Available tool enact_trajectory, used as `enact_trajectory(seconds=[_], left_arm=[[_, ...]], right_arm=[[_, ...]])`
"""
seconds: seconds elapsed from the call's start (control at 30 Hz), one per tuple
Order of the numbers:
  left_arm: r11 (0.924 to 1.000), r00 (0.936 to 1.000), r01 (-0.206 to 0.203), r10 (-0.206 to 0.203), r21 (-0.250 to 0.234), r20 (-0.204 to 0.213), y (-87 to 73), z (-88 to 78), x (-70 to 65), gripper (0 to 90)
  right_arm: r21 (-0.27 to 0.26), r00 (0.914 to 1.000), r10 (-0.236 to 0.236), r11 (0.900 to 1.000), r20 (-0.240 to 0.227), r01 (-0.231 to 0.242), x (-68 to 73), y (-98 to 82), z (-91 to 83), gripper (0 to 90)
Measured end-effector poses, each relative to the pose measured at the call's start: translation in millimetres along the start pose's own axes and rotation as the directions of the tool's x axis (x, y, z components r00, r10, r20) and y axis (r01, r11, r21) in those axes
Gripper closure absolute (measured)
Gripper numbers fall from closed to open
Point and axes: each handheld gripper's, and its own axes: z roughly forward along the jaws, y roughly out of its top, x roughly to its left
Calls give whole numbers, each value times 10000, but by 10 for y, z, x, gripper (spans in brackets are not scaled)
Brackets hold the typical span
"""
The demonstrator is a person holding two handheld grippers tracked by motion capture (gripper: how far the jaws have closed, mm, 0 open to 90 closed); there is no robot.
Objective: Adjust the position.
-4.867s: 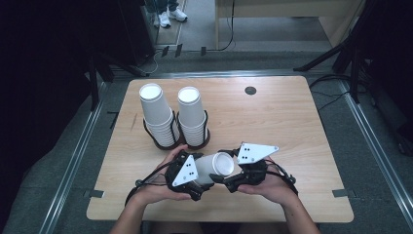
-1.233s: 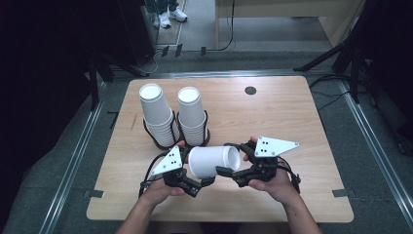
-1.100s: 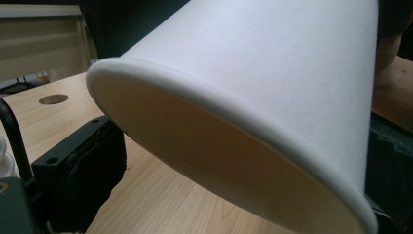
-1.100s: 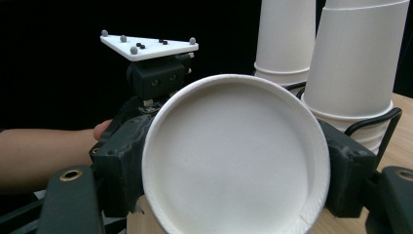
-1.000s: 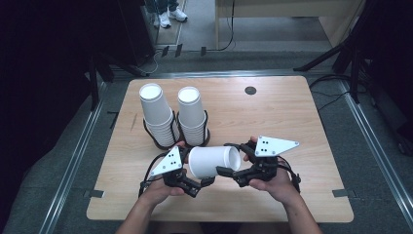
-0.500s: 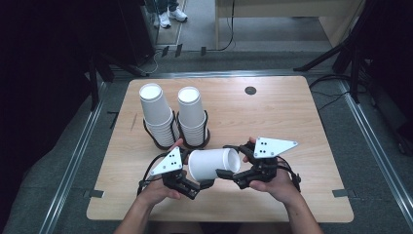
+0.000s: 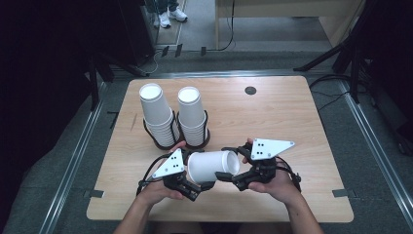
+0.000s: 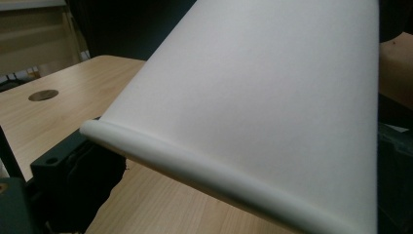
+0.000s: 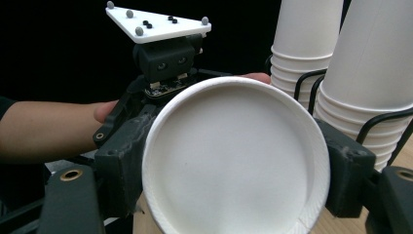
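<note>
— How many cups were there on the table (image 7: 292, 122)?

— Two stacks of white paper cups stood side by side in black wire holders near the table's far left: the left stack (image 7: 157, 117) and the right stack (image 7: 192, 117). The number of cups in each could not be counted. One more, a single paper cup (image 7: 213, 166), was held lying on its side near the front edge, between the two hand-held grippers.

— And how were the hands placed?

— Both forearms came in from the near edge. The left hand-held gripper (image 7: 195, 187) pointed right and the right hand-held gripper (image 7: 225, 176) pointed left, facing each other across the cup. The right one's jaws stood partly apart on either side of the cup's wide rim, pressing on it. The left one was close against the cup's narrower end; whether its jaws gripped it could not be told.

— What did the cup look like?

— Plain white, tapered, with a rolled rim (image 8: 204, 168). In the right gripper view its open mouth (image 9: 236, 161) showed a smooth white inside.
</note>
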Motion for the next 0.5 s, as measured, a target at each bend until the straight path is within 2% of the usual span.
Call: enact_trajectory(seconds=[0.13,0.23,0.33,0.5], left_arm=[[9998,9998,-151,152,-101,102,-8,-19,2,20],[9997,9997,-215,217,-107,129,-11,-20,-1,29],[9995,9995,-297,298,-73,114,-22,-16,-2,34],[9990,9990,-429,431,-131,133,-31,-24,-6,56]], right_arm=[[-147,10000,14,9999,-94,-15,-4,-1,-10,245],[-293,9995,194,9994,-244,-201,-24,-7,-22,241],[-243,9995,148,9996,-264,-154,-28,-20,-25,238],[-390,9990,326,9987,-295,-337,-57,-30,-34,226]])
